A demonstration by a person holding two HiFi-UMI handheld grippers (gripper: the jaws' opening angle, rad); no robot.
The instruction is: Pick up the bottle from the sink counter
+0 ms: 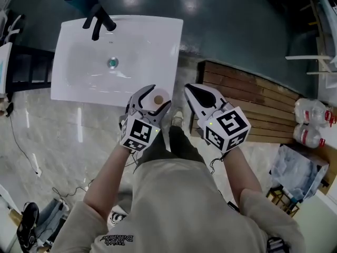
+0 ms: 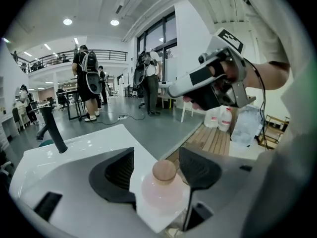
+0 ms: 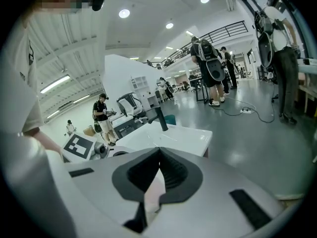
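A pale pink bottle (image 1: 158,98) with a tan round cap stands upright on the near right corner of the white sink counter (image 1: 73,88). My left gripper (image 1: 159,96) is open wide, one jaw on each side of the bottle. In the left gripper view the bottle (image 2: 166,182) sits low between the dark pads, close to the right pad (image 2: 198,170). A strip of white counter shows between it and the left one. My right gripper (image 1: 190,90) hovers just right of the sink's edge, jaws shut and empty. Its tips meet in the right gripper view (image 3: 159,150).
A black faucet (image 1: 97,20) stands at the basin's far edge, and the drain (image 1: 112,62) lies in its middle. A slatted wooden platform (image 1: 253,99) lies to the right, with water jugs (image 1: 310,120) and a plastic bag (image 1: 295,167) beyond. People stand far off across the hall (image 2: 89,83).
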